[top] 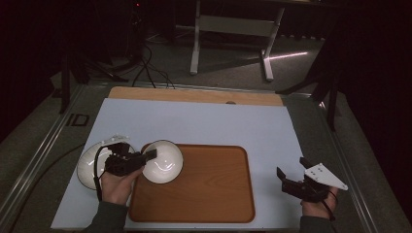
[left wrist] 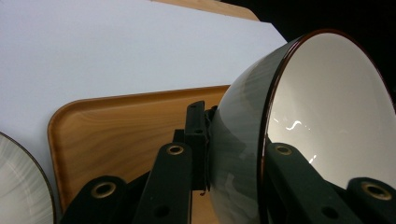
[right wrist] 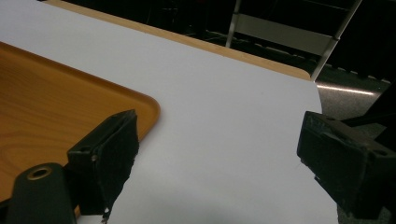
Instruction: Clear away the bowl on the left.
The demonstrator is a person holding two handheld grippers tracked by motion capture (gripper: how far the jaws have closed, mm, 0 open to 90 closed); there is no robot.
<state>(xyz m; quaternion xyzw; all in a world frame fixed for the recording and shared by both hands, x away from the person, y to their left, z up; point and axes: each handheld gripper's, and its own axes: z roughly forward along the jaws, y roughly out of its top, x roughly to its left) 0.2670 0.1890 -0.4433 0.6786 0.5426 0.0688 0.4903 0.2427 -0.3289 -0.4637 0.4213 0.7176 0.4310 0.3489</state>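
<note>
My left claw (top: 145, 158) is clamped on the rim of a bowl (top: 163, 161), tilting it over the near-left corner of the wooden tray (top: 214, 194) to set it down there, while my right claw (top: 291, 174) waits apart, holding nothing.

Second bowl (top: 90, 165) lying on white sheet (top: 194, 124), left of tray | wooden tabletop strip (top: 194, 95) showing along sheet's far edge | white-legged table frame (top: 233, 29) standing beyond | cables (top: 145, 68) trailing across floor
</note>
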